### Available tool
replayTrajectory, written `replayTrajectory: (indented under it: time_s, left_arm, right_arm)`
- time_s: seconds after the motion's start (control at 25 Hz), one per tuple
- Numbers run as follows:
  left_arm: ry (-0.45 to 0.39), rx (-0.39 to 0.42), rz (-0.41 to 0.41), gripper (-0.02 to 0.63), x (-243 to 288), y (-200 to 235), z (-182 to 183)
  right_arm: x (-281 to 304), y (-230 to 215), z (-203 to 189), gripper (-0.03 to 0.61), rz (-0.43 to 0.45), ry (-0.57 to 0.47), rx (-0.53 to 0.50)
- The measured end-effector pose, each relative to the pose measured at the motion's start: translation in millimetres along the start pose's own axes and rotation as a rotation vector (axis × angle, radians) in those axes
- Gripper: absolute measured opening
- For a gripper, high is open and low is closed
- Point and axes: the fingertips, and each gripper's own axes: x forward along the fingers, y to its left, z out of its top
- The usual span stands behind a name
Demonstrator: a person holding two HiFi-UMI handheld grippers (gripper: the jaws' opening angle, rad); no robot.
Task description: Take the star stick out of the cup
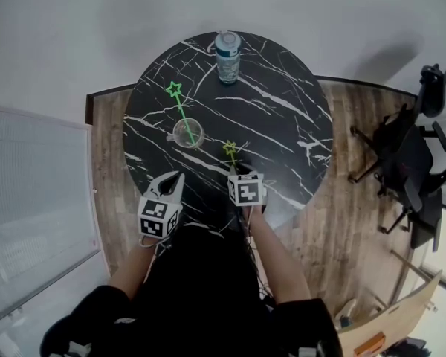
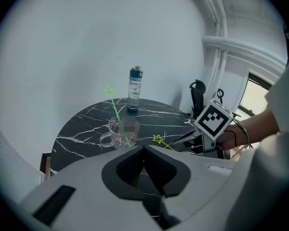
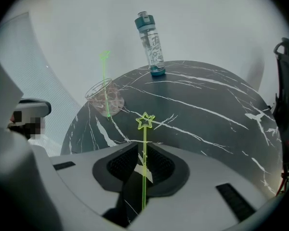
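A clear glass cup (image 1: 187, 133) (image 2: 119, 133) (image 3: 105, 100) stands on the round black marble table (image 1: 282, 125), and a green star stick (image 1: 180, 110) (image 2: 113, 109) (image 3: 105, 81) leans in it, star end up. A second, yellow-green star stick (image 1: 230, 149) (image 2: 159, 140) (image 3: 145, 129) lies right of the cup, its shaft running back between the jaws of my right gripper (image 1: 240, 171) (image 3: 143, 150). Those jaws stand apart with a gap on each side of the shaft. My left gripper (image 1: 175, 178) (image 2: 144, 149) hovers near the table's front edge, shut with nothing in it.
A clear water bottle (image 1: 227, 56) (image 2: 134, 89) (image 3: 151, 44) with a teal cap stands at the far side of the table. A black office chair (image 1: 409, 155) is on the wooden floor to the right. White walls surround the table.
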Motion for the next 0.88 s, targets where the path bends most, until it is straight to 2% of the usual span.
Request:
replayTrajectory:
  time_s: [0.04, 0.2, 0.36, 0.48, 0.72, 0.88]
  left_arm:
    - [0.001, 0.001, 0.0, -0.002, 0, 0, 0]
    - [-0.002, 0.002, 0.004, -0.002, -2, -1, 1]
    - [-0.005, -0.003, 0.008, -0.002, -3, 1, 5]
    - [-0.01, -0.002, 0.009, -0.002, -4, 2, 11]
    - [-0.023, 0.028, 0.01, -0.002, -6, 4, 26]
    - [-0.02, 0.043, 0.005, -0.002, -2, 7, 33]
  right_arm:
    - [-1, 0, 0, 0.057, 0.002, -0.001, -0.002]
    - [-8, 2, 4, 0.057, 0.021, -0.047, -0.01]
    - [-16, 5, 9, 0.006, 0.048, -0.108, -0.029]
    - [-25, 15, 11, -0.002, 0.09, -0.139, -0.036]
    - [-43, 37, 32, -0.003, 0.169, -0.29, -0.068]
    - [-50, 44, 38, -0.003, 0.181, -0.313, -0.077]
